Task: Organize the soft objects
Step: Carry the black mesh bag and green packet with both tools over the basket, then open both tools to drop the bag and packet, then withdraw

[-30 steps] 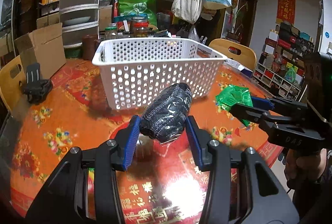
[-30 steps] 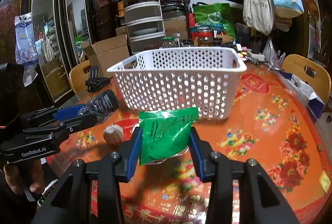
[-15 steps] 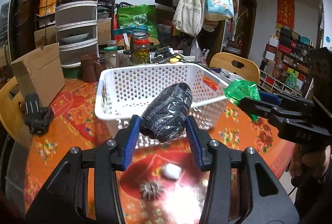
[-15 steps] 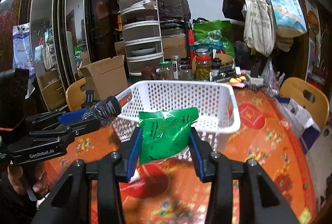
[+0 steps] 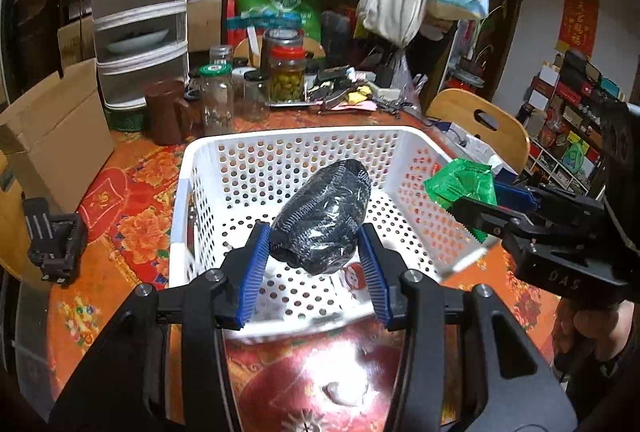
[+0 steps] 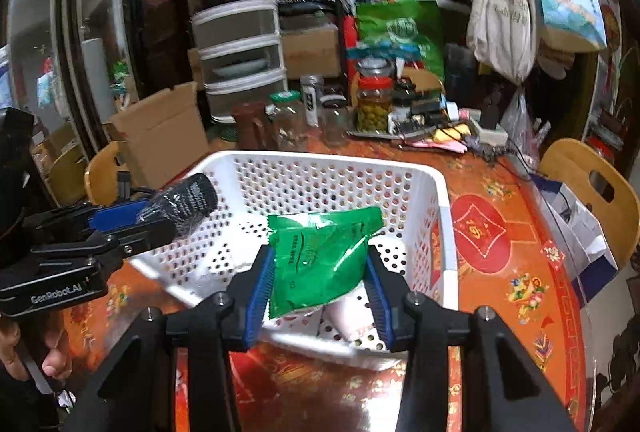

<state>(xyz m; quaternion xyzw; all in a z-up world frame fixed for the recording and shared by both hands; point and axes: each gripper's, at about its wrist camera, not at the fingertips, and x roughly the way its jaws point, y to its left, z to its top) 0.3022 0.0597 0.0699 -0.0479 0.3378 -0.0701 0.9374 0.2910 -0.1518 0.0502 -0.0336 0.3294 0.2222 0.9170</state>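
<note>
Your left gripper (image 5: 316,256) clamps the dark rolled bundle (image 5: 322,218); your right gripper (image 6: 320,282) pinches the green packet (image 6: 316,258) — both over the white basket (image 6: 448,232). Both soft, light, likely slippery — hold mid-body.

The red patterned table (image 6: 512,272) carries a white basket (image 6: 444,216), jars (image 5: 218,100) and perhaps a mug (image 5: 166,112).
</note>
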